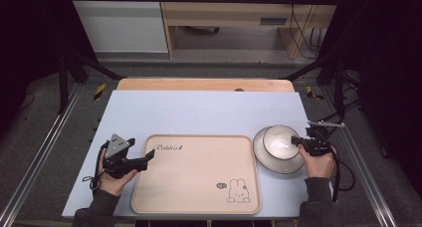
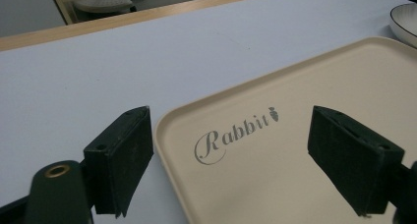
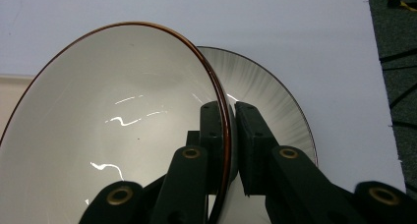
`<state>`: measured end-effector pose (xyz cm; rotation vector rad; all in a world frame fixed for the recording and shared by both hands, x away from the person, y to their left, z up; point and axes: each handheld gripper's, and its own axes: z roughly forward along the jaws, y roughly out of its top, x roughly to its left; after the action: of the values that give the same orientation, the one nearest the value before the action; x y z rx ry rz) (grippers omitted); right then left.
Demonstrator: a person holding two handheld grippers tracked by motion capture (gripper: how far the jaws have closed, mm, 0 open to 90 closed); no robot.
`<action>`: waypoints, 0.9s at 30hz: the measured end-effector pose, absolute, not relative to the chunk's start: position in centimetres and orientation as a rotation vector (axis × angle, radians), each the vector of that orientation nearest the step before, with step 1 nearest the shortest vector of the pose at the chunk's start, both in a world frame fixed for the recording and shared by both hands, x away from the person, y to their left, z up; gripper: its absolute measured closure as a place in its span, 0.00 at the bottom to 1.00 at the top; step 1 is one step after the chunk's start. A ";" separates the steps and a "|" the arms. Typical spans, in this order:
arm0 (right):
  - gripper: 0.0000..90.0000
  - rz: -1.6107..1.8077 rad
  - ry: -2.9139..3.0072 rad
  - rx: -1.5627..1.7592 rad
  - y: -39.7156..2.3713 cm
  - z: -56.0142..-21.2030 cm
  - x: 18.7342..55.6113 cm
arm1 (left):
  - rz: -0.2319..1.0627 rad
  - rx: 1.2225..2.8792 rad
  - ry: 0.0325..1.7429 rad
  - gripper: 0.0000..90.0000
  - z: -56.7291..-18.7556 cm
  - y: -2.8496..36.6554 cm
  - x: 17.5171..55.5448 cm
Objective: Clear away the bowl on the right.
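The right claw pinches the rim of a white bowl, tilted over a plate near the tabletop's right edge. Such a thin grip could let it slip and chip the plate. The left claw, spread, hovers at the tray's left corner. Pale blue surface, dim room.

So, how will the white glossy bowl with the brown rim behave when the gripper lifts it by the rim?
The white glossy bowl with the brown rim looks like rigid ceramic, so probably stiff and breakable. Its shiny glaze may slip between the right gripper pads. Pinched at one edge above the grey-streaked plate, it will likely tilt.
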<state>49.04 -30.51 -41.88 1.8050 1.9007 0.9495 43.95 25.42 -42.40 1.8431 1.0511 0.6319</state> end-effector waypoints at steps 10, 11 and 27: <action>0.92 0.990 1.906 1.764 -30.1 -40.8 48.4 | 0.629 1.845 1.050 0.19 -42.4 25.4 44.0; 0.92 0.997 1.902 1.767 -30.0 -40.6 48.4 | 0.629 1.846 1.049 0.19 -42.4 25.4 44.0; 0.92 1.055 1.922 1.682 -29.0 -39.1 47.5 | 0.622 1.844 1.043 0.19 -42.4 25.3 44.0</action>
<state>47.51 -28.97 -39.10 1.6821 1.9216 1.0551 43.99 25.28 -42.40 1.8443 1.0435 0.6223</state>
